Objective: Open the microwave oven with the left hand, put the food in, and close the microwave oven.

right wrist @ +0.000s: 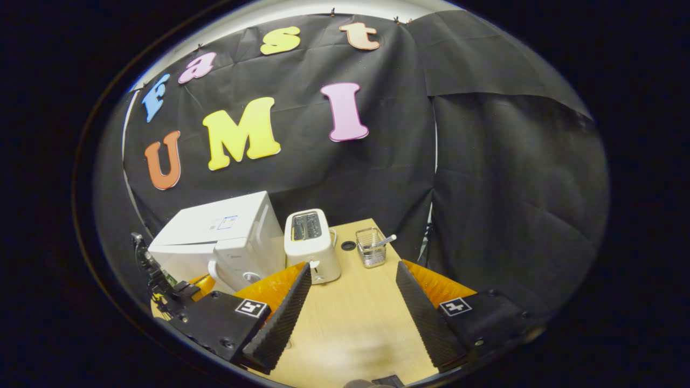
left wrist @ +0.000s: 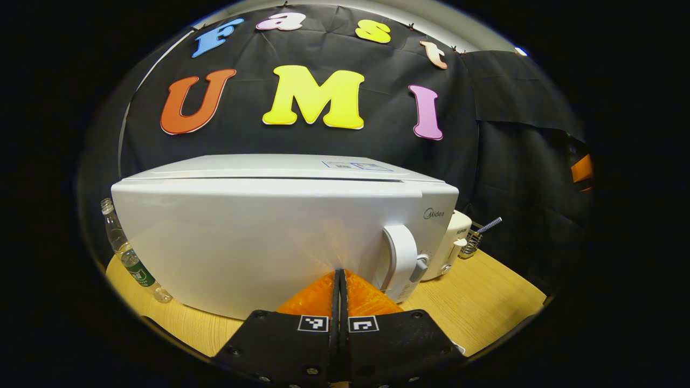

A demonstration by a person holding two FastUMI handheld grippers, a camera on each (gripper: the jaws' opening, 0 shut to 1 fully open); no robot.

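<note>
Across the middle of the left gripper view sat the white microwave oven (left wrist: 269, 231), its door closed and its curved handle (left wrist: 401, 258) toward the right of the frame; in the right gripper view you had it at lower left (right wrist: 215, 242). It stood on the wooden table (left wrist: 485, 291), whose bare top ran up the centre of the right gripper view (right wrist: 356, 318). At bottom centre of the left gripper view, your left gripper (left wrist: 340, 280) had its fingers pressed together with nothing between them, the tips right up at the oven's front panel; whether they touched it I couldn't tell. Your right gripper (right wrist: 353, 280) was spread wide over the table, empty. Just right of the oven stood a white toaster (right wrist: 312, 242), and beyond it a small wire basket (right wrist: 371, 248) with a utensil poking out. A clear bottle (left wrist: 126, 253) stood at the left edge of the left gripper view, beside the oven. I couldn't make out the food anywhere.
</note>
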